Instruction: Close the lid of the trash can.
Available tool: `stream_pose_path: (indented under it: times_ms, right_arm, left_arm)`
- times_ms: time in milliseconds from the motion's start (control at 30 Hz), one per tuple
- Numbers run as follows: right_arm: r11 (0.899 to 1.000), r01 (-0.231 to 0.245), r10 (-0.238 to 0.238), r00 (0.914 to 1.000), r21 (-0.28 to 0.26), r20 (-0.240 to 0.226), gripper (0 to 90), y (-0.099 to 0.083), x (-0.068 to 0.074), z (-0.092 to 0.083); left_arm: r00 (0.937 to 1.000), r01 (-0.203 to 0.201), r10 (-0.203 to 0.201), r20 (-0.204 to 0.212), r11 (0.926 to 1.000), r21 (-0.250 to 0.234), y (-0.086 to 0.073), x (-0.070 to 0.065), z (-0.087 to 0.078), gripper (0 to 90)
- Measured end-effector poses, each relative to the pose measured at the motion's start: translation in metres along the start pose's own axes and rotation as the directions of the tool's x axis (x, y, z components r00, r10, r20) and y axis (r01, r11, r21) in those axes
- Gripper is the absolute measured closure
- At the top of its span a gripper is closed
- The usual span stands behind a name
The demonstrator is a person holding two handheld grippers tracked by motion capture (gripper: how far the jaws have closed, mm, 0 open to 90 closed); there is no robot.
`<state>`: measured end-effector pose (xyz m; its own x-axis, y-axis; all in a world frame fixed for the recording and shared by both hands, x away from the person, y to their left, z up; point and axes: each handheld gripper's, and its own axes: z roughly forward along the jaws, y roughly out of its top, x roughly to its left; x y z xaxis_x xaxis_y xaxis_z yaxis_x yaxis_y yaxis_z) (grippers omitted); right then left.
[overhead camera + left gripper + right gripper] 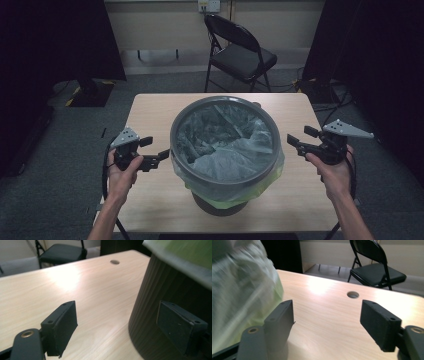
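A round dark grey bin [173,136] stands in the middle of the wooden table [150,110], lined with a translucent bag [225,145] whose greenish edge hangs over the rim. My left gripper [156,148] is just left of the bin, its jaws open and pointing at the bin. In the left gripper view the open gripper [117,325] has nothing held, and the ribbed bin wall [160,290] stands close behind its right jaw. My right gripper [298,136] hovers open beside the bin's right rim. In the right gripper view the gripper [327,322] is empty, with the bag [242,290] to its left.
A black folding chair [240,55] stands behind the table's far edge. A round cable hole [352,294] sits in the tabletop near the far edge. Bare wood lies on either side of the bin. Dark curtains hang at both sides of the room.
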<state>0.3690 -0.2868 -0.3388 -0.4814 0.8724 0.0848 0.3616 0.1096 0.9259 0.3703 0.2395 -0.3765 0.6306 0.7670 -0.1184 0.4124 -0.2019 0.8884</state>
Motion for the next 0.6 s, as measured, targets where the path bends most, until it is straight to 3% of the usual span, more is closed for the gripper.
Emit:
stream_pose_path:
  times_ms: [367, 467, 600]
  right_arm:
    - [0.996, -0.046, 0.044, 0.9988, 0.077, 0.021, 19.1, -0.039, -0.007, 0.0]
    - [0.993, -0.054, 0.05, 0.9982, 0.109, 0.033, 18.3, -0.052, -0.009, 0.003]
    - [0.986, -0.052, 0.045, 0.9979, 0.157, 0.046, 17.5, -0.067, -0.01, 0.006]
  left_arm:
    - [0.999, 0.004, 0.0, -0.044, 0.9955, 0.095, -0.034, -0.003, 0.01, 16.4]
    - [0.9982, -0.001, 0.01, -0.059, 0.9901, 0.141, -0.047, -0.003, 0.012, 16.4]
    - [0.9972, 0.027, -0.016, -0.074, 0.9875, 0.155, -0.064, 0.0, 0.014, 16.3]
